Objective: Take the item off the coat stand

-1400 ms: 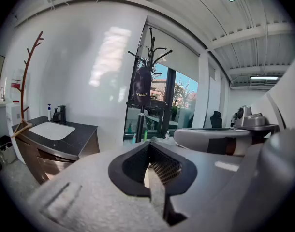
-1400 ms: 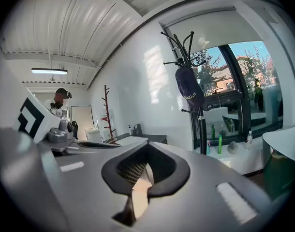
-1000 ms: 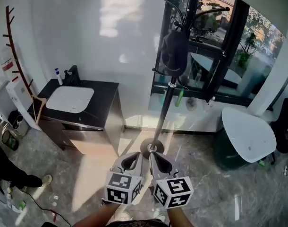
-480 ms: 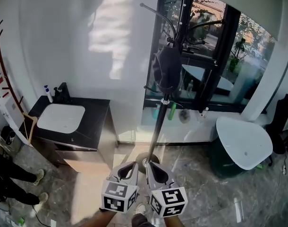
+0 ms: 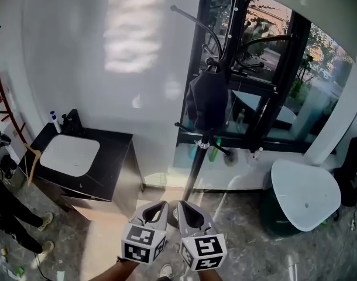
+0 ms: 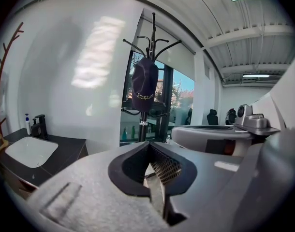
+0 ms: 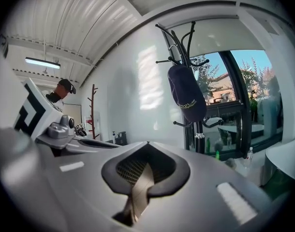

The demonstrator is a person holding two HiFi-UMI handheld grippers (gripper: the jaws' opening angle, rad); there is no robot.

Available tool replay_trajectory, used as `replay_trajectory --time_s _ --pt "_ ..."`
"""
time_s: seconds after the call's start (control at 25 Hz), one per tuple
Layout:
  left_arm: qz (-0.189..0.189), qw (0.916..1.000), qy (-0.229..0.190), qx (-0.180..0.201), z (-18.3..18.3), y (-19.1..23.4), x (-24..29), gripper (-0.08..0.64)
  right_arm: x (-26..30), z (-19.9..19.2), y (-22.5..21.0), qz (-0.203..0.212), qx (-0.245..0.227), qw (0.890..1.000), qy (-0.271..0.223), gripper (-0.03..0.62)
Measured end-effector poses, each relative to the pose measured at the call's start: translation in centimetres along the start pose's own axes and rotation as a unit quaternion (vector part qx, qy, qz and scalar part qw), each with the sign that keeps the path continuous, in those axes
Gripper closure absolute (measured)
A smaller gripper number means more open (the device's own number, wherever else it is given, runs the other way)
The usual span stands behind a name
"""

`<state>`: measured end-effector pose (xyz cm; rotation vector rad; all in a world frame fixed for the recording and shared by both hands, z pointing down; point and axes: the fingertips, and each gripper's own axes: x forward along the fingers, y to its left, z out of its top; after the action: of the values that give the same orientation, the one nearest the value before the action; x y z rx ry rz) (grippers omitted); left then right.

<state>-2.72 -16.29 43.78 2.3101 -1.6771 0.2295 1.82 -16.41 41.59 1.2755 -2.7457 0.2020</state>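
Both closed and empty, left tool (image 5: pixel 161 207) and right tool (image 5: pixel 182 207); yanking the upper-centre cap (image 5: pixel 206 101) could tip the coat stand (image 5: pixel 196 163).

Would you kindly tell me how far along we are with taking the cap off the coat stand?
Done: nothing shows as done; the dark cap hangs on the coat stand. In hand: nothing; the left gripper and right gripper are shut and empty, held low, short of the stand. Left: reach up, grip the cap and lift it off its hook.
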Motion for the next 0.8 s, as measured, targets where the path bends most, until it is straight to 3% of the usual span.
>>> replay_trajectory --time_s 0.2,0.44,0.8 --pt "0.015 0.9999 0.0 0.002 1.8 0.4 2.5 0.566 2.0 2.3 -1.8 0.015 -0.019 1.0 -0.005 0.589" --pt "0.029 0.9995 -0.009 -0.005 3.8 1.0 4.7 0.566 4.1 6.2 -4.3 0.023 -0.08 0.996 -0.041 0.595" --pt "0.024 0.9995 -0.023 -0.002 5.8 2.6 6.6 0.566 6.2 12.5 -6.4 -0.01 -0.138 0.986 -0.091 0.563"
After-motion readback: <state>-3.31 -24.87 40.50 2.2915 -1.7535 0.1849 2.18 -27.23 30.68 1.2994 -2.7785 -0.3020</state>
